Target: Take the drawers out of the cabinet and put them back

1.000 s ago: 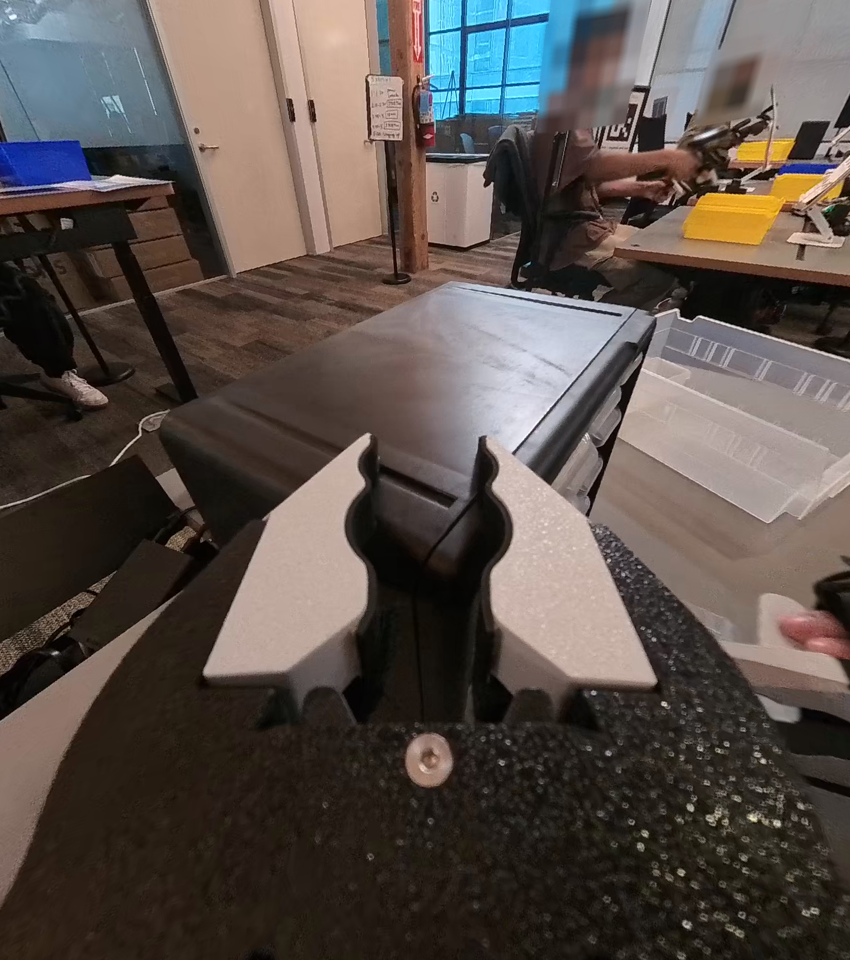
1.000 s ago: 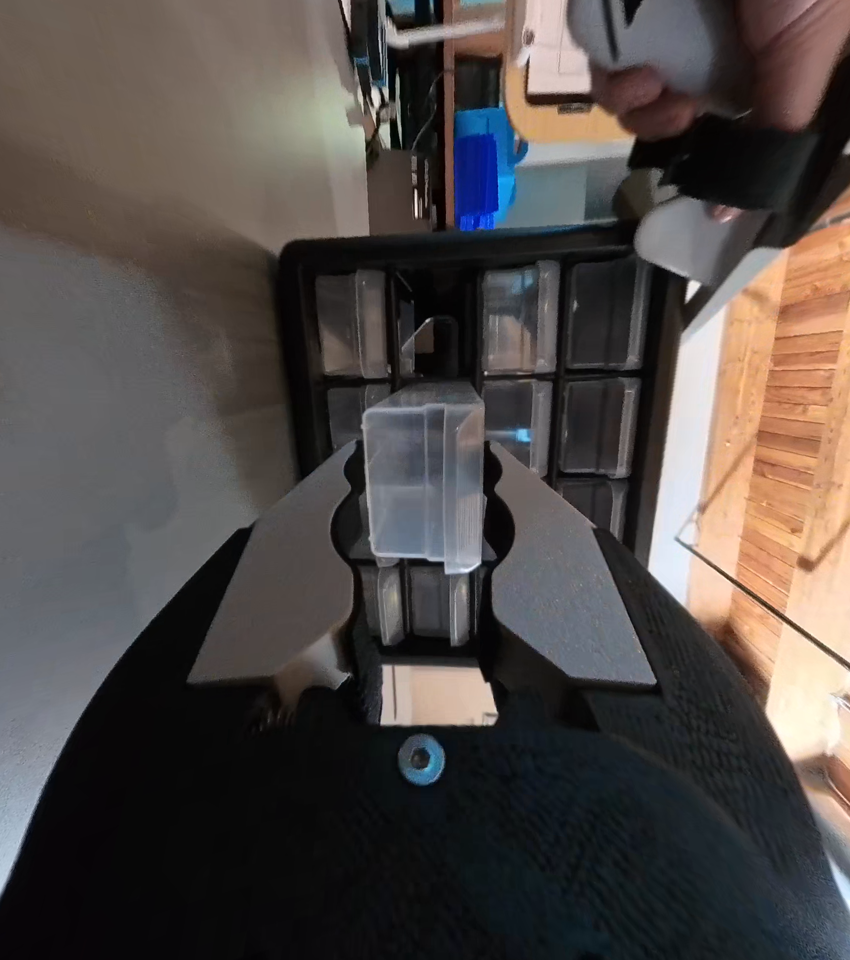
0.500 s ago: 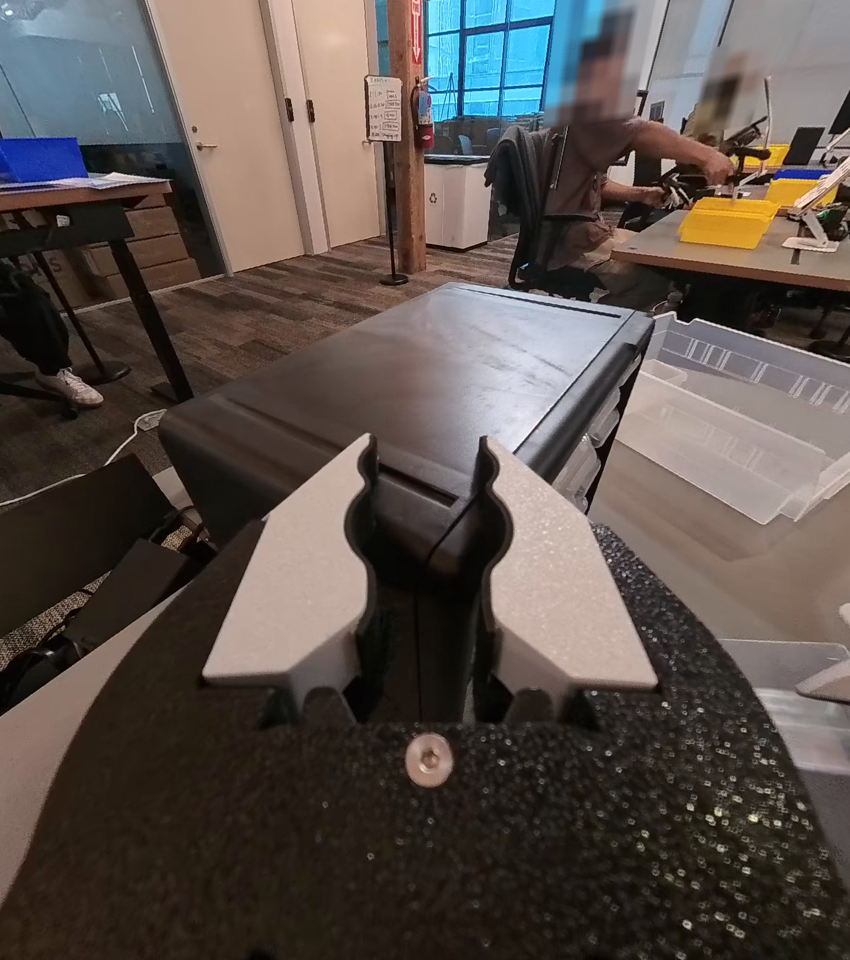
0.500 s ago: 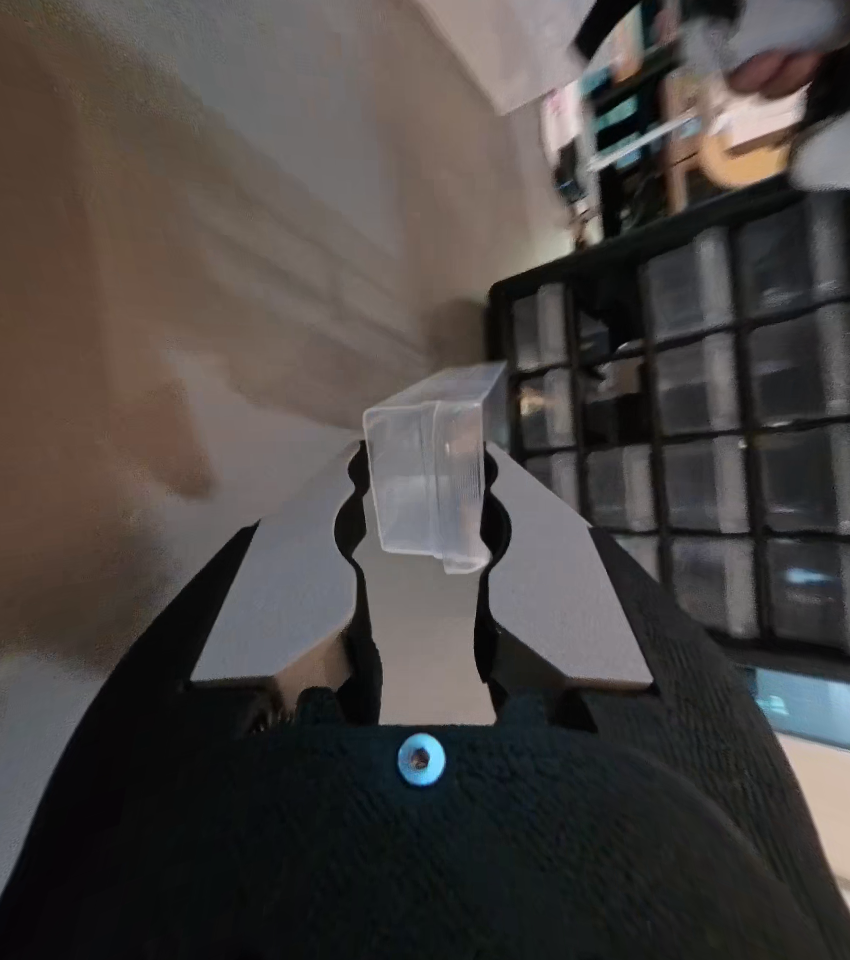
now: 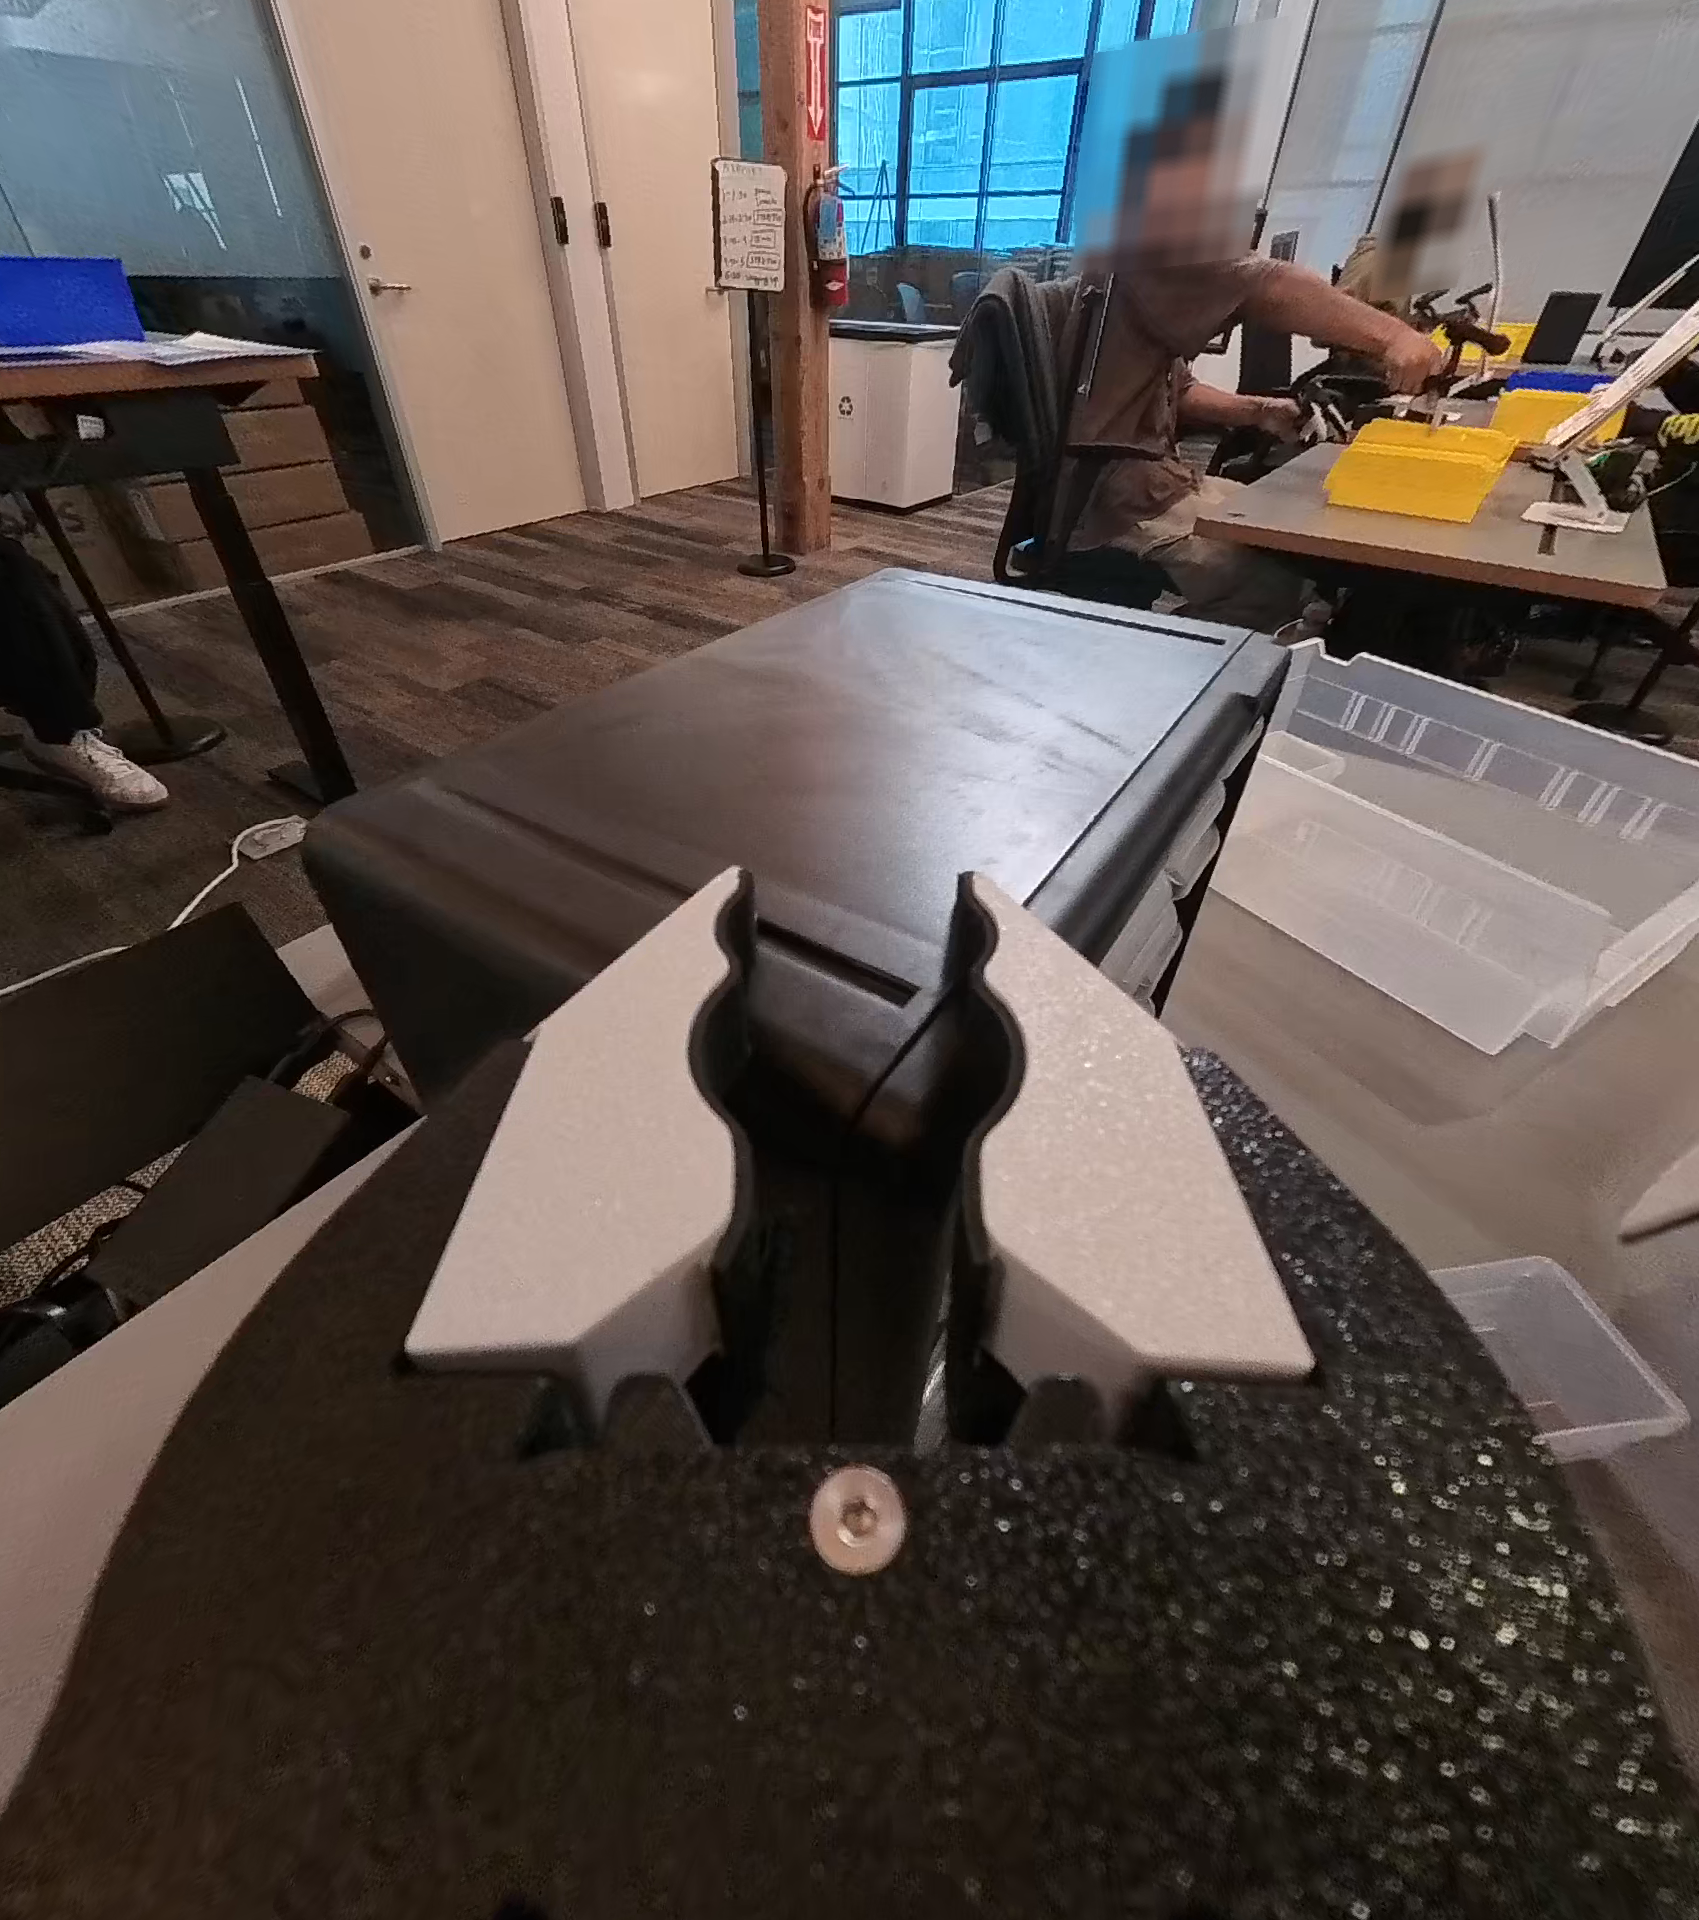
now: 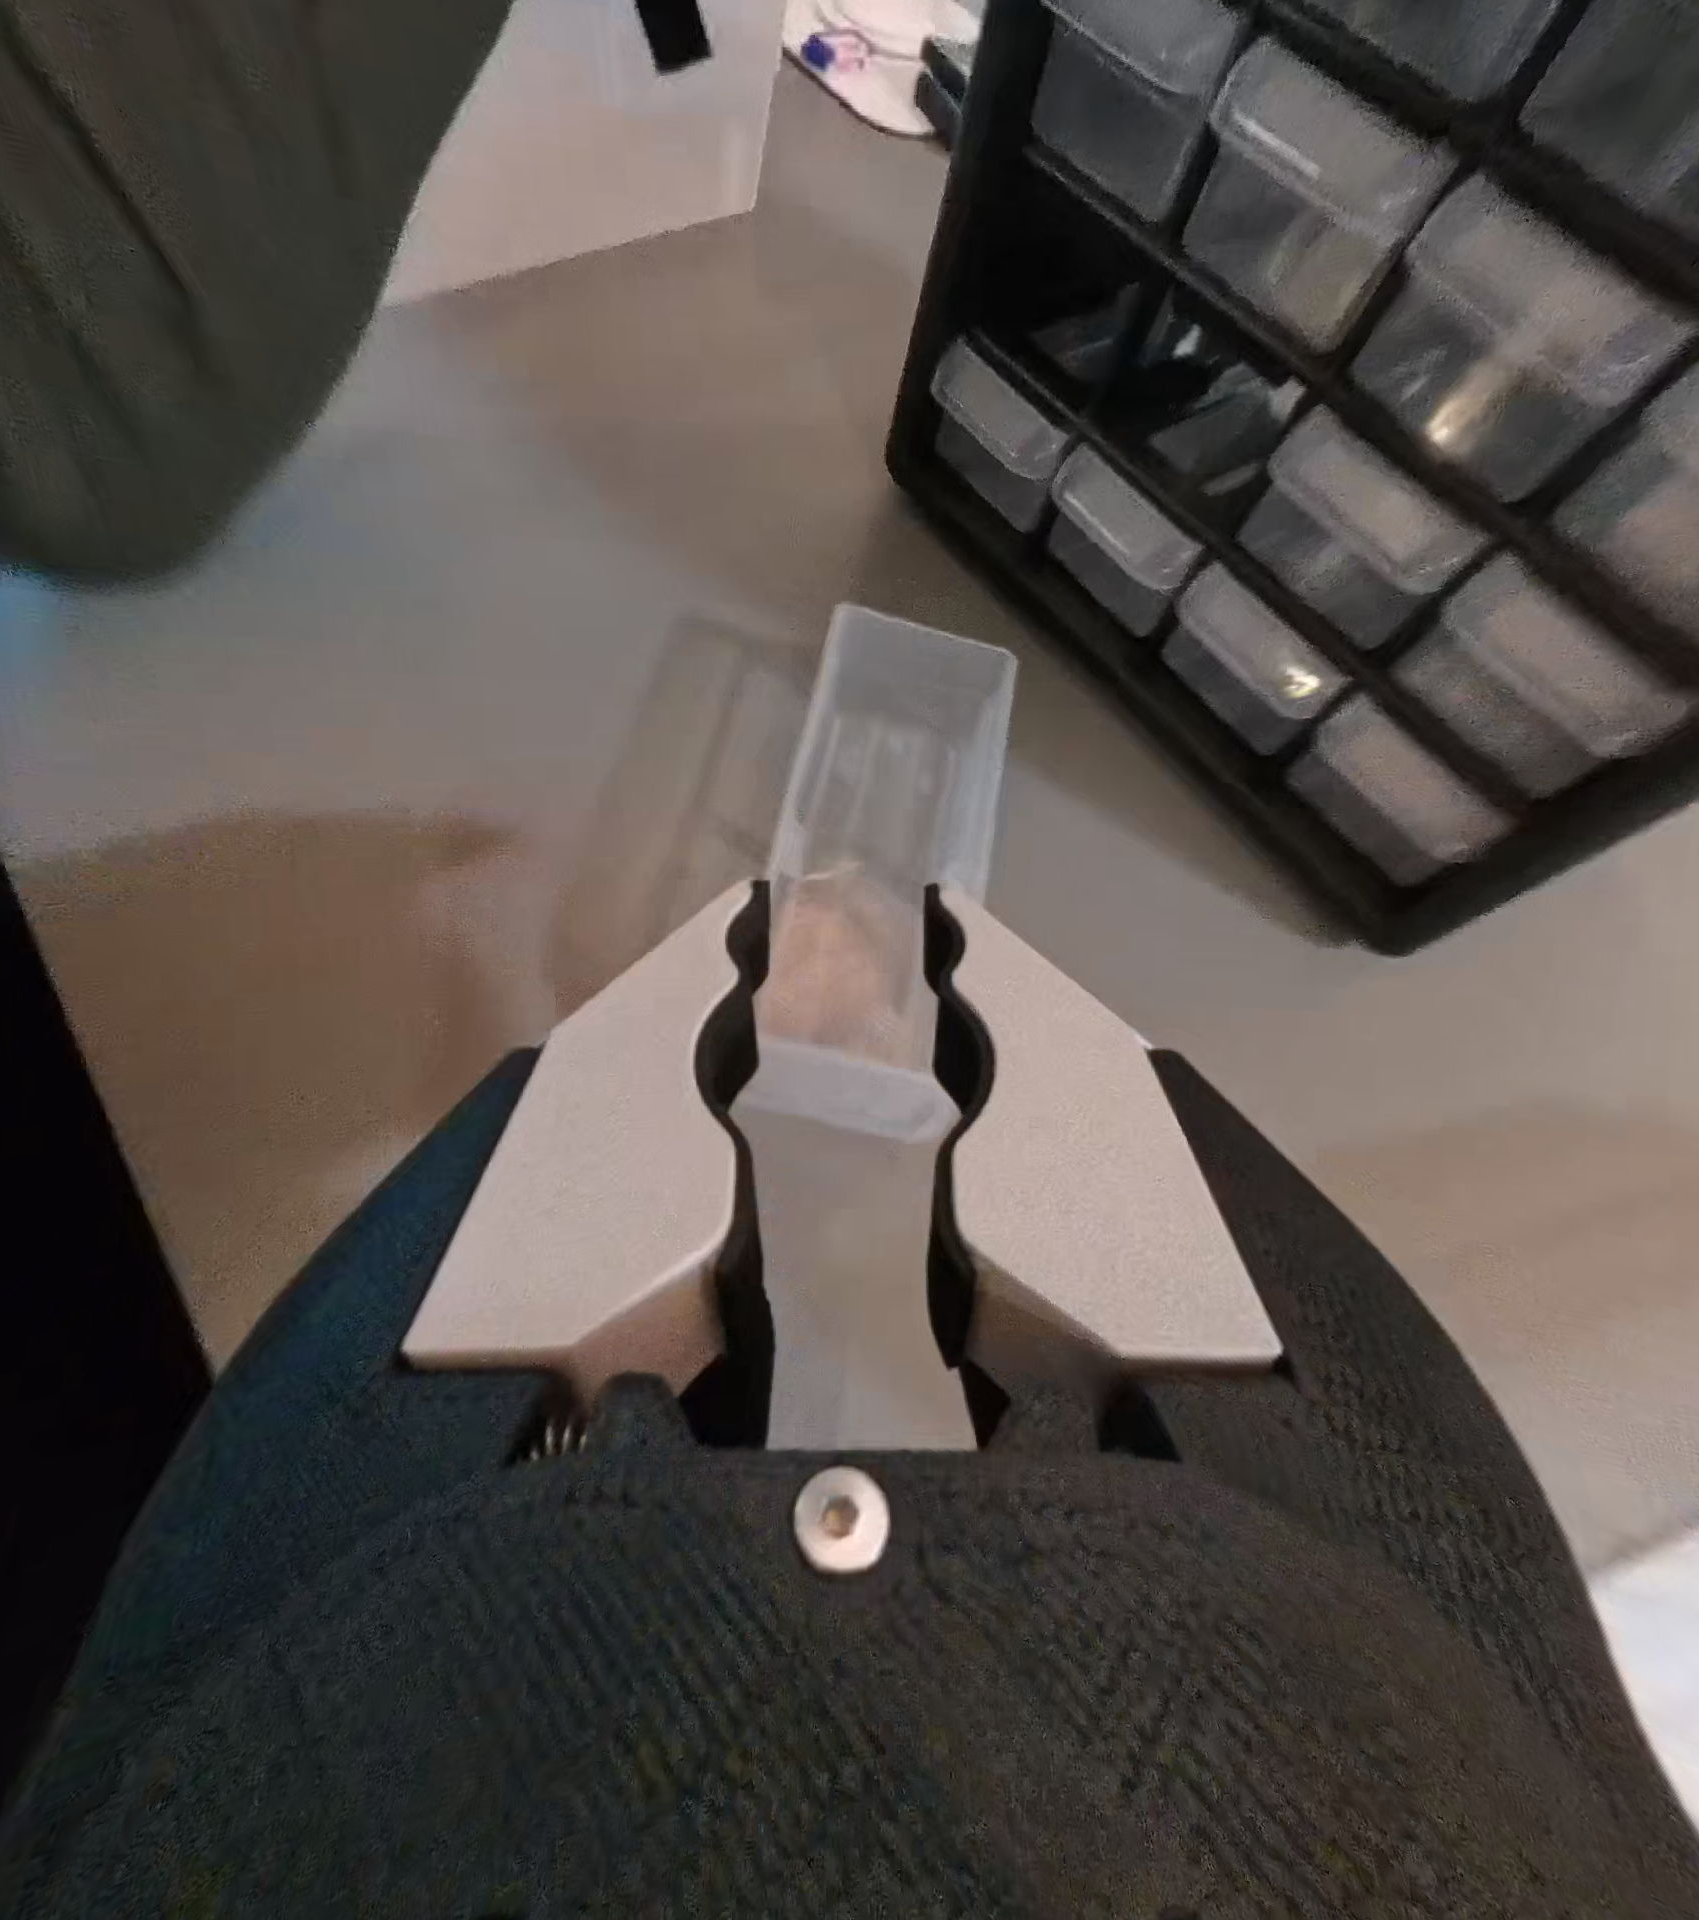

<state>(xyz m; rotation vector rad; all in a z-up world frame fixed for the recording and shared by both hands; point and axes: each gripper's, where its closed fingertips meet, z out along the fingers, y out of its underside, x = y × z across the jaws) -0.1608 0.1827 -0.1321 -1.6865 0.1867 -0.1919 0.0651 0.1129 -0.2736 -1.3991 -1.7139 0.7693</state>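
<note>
My right hand-held gripper (image 6: 843,914) grasps a clear drawer (image 6: 886,831) mid-frame over the bench (image 6: 1240,1091); the cabinet (image 6: 1396,468) fills the upper right. My left hand-held gripper (image 5: 850,904) grips the cabinet's top edge.

a person (image 5: 1151,416) is sitting at a far desk (image 5: 1447,540) bearing yellow bins (image 5: 1416,480). a large clear tray (image 5: 1479,862) is lying near the tabletop's far edge; a blue bin (image 5: 19,299) is resting on another desk (image 5: 97,364).
</note>
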